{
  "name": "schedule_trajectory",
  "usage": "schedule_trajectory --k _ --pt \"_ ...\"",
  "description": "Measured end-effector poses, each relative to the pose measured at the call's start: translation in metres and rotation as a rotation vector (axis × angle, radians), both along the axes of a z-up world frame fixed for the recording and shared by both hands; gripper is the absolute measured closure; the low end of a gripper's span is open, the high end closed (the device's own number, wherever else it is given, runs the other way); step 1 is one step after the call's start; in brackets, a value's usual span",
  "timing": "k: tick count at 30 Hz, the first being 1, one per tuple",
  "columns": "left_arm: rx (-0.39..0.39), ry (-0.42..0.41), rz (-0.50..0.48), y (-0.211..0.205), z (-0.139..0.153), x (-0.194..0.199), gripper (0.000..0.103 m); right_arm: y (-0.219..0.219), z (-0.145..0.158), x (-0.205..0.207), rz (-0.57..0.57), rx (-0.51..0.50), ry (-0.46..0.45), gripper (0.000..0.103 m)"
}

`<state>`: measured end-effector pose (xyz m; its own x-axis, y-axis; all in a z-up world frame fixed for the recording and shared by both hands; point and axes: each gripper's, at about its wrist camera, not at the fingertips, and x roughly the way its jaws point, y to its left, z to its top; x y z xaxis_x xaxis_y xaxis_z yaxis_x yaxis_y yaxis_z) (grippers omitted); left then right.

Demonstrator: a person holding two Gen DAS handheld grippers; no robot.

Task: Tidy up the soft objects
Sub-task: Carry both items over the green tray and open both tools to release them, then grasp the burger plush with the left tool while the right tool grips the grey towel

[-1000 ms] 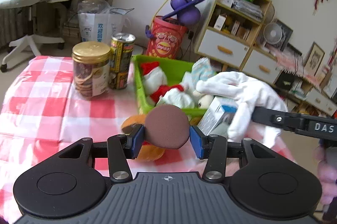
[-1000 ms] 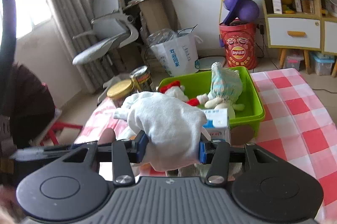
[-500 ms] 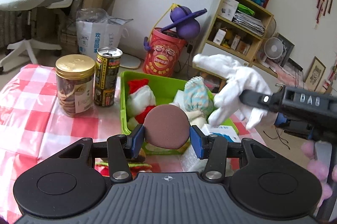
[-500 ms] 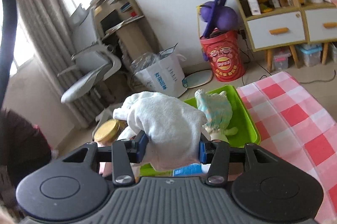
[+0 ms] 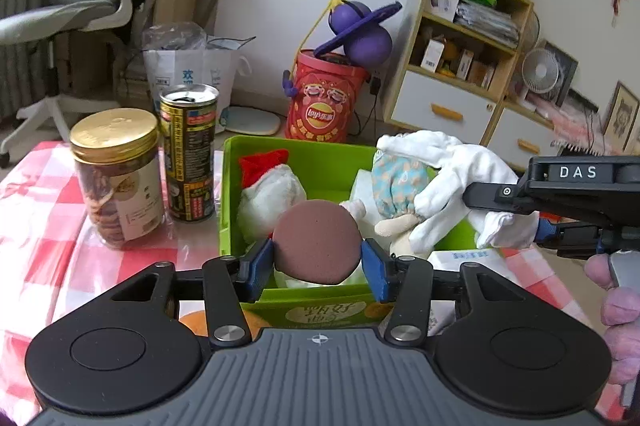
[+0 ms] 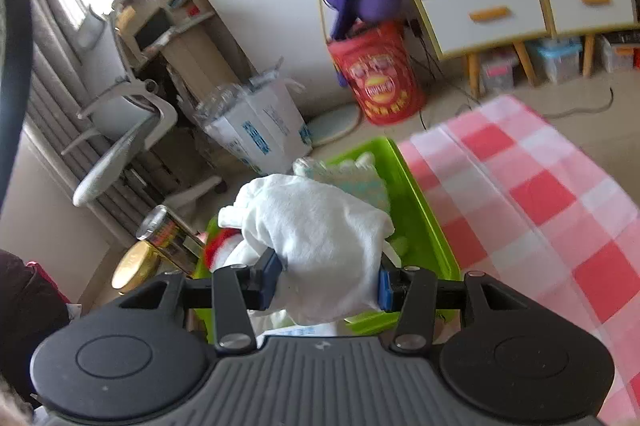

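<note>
My left gripper is shut on a round brown sponge, held over the near edge of the green bin. My right gripper is shut on a white cloth glove, which hangs above the green bin. The left wrist view shows the same glove coming in from the right over the bin's right half. Inside the bin lie a Santa plush and a doll with a patterned cap.
A gold-lidded cookie jar and a tall drink can stand left of the bin on the red checked tablecloth. An orange and a small white box sit close to the bin's near side.
Both grippers have moved forward over the green bin, still holding the sponge and the glove. The right gripper has rolled, so its view is now tilted.
</note>
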<state>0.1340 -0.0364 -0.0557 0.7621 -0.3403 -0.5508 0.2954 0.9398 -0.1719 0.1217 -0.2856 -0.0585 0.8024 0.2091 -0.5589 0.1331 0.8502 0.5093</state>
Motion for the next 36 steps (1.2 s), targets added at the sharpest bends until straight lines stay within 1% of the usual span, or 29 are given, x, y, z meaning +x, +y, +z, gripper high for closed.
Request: schedule_trajectory --k 3,9,13,14,15,16,17,19,21,23,27,31,33,36 --pt "0.011 0.008 0.015 -0.003 -0.006 0.006 0.053 -0.005 -0.009 0.003 -0.016 0.026 0.027 0.073" --pt "-0.005 0.032 0.049 -0.003 -0.013 0.016 0.053 -0.009 -0.014 0.005 -0.04 0.052 0.032 0.071" --pt "0.007 0.014 0.052 -0.006 -0.015 0.018 0.052 -0.009 -0.016 0.007 -0.04 0.058 0.031 0.07" --pt "-0.002 0.011 0.049 -0.006 -0.015 0.019 0.047 -0.009 -0.017 0.006 -0.041 0.065 0.023 0.067" --pt "-0.014 0.01 0.052 -0.006 -0.014 0.019 0.045 -0.01 -0.016 0.006 -0.043 0.075 0.015 0.058" --pt "-0.025 0.011 0.055 -0.005 -0.014 0.017 0.037 -0.011 -0.015 0.005 -0.047 0.082 0.01 0.054" --pt "-0.036 0.007 0.055 -0.004 -0.013 0.015 0.031 -0.011 -0.013 0.003 -0.047 0.083 0.001 0.049" --pt "-0.035 0.003 0.053 -0.004 -0.009 0.012 0.029 -0.011 -0.007 0.0 -0.042 0.069 -0.018 0.048" --pt "-0.032 0.007 0.064 -0.002 -0.005 0.008 0.024 -0.012 -0.001 -0.003 -0.042 0.053 -0.028 0.048" --pt "-0.036 0.011 0.068 0.002 0.001 0.004 0.022 -0.013 0.005 -0.007 -0.036 0.034 -0.035 0.047" --pt "-0.036 0.037 0.079 0.015 0.012 -0.004 0.018 -0.015 0.016 -0.017 -0.019 -0.014 -0.049 0.043" --pt "0.021 0.062 0.083 0.025 0.019 -0.017 0.012 -0.01 0.024 -0.028 0.007 -0.054 -0.032 0.043" --pt "0.051 0.094 0.093 0.031 0.02 -0.023 0.012 -0.004 0.029 -0.036 0.022 -0.098 -0.023 0.043" --pt "0.06 0.161 0.086 0.042 0.02 -0.031 0.011 0.004 0.033 -0.048 0.03 -0.132 0.007 0.041"
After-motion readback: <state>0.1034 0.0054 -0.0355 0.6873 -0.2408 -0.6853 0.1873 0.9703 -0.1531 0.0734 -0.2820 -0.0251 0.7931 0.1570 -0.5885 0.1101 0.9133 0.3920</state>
